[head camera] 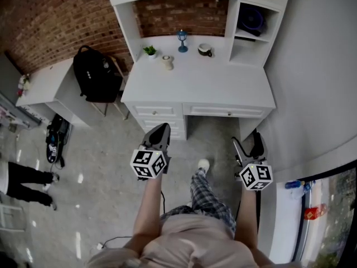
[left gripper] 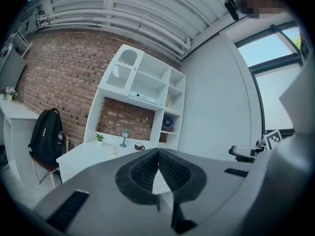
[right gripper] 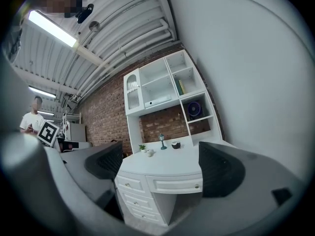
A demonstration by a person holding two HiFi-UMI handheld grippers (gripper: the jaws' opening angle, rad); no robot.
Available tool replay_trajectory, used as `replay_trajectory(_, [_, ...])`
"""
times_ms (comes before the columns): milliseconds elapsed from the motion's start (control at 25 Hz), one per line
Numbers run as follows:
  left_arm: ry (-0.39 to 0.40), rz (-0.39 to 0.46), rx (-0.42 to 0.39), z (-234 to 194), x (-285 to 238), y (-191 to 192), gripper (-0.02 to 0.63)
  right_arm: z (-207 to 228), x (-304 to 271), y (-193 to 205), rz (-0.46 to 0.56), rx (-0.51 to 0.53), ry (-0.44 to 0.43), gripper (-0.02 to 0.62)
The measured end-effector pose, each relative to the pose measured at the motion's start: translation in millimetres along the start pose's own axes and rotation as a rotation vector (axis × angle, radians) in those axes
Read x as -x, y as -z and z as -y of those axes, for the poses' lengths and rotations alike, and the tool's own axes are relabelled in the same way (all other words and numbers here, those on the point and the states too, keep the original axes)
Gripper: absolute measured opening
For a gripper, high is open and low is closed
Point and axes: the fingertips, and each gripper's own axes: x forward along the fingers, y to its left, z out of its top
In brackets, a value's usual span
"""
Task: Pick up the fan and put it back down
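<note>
1. My left gripper [head camera: 159, 130] hangs short of the desk [head camera: 201, 85], in front of its left drawers. Its jaws are pressed together with nothing between them.
2. My right gripper [head camera: 248, 144] is short of the desk's right front corner, beside the white wall. Its jaws are spread wide and empty, and its own view shows only the desk between them.
3. On the desk top toward the back, left of centre, are a small plant [head camera: 149, 51] and a pale little pot [head camera: 167, 62]. A blue lamp [head camera: 182, 41] and a dark cup [head camera: 204, 49] stand nearer the middle. I judge all of these are off the right gripper's line.
4. The fan [head camera: 252, 18] is in the open cubby above the desk's right rear corner. It is dark and round, upright, with its face turned outward toward me.
5. It lies ahead of and above both grippers. The right is nearer and already wide, so I'd reach with that one.
6. The cubby walls and the shelf over it will crowd the jaws, and the whole desk top lies between.
7. A backpack [head camera: 96, 74] sits on a chair left of the desk, well clear.
</note>
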Motion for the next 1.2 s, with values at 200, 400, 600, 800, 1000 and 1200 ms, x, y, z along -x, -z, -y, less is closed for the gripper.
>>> replay_trajectory(200, [-0.014, 0.006, -0.008, -19.5, -40.6, -6.5, 0.028, 15.2, -48.6, -1.8, 0.009, -0.005, -0.02, 0.476])
replay_trajectory(400, [-0.037, 0.009, -0.006, -43.5, -103.2, -11.8, 0.028, 41.6, -116.2, -4.2, 0.006, -0.01, -0.043, 0.476])
replay_trajectory(600, [-0.059, 0.014, -0.004, -68.3, -169.1, -26.2, 0.028, 68.0, -188.5, -15.6, 0.0, -0.006, -0.068, 0.476])
replay_trajectory(800, [-0.088, 0.022, -0.007, -99.8, -231.4, -35.3, 0.028, 86.3, -266.1, -19.2, -0.004, -0.006, -0.109, 0.476])
replay_trajectory(1000, [-0.123, 0.024, -0.032, -132.6, -297.7, -45.6, 0.028, 102.7, -347.1, -21.0, -0.025, -0.017, -0.148, 0.476])
replay_trajectory(1200, [-0.15, 0.042, -0.043, -158.0, -340.5, -57.3, 0.028, 105.1, -412.7, -21.2, -0.045, -0.015, -0.2, 0.476])
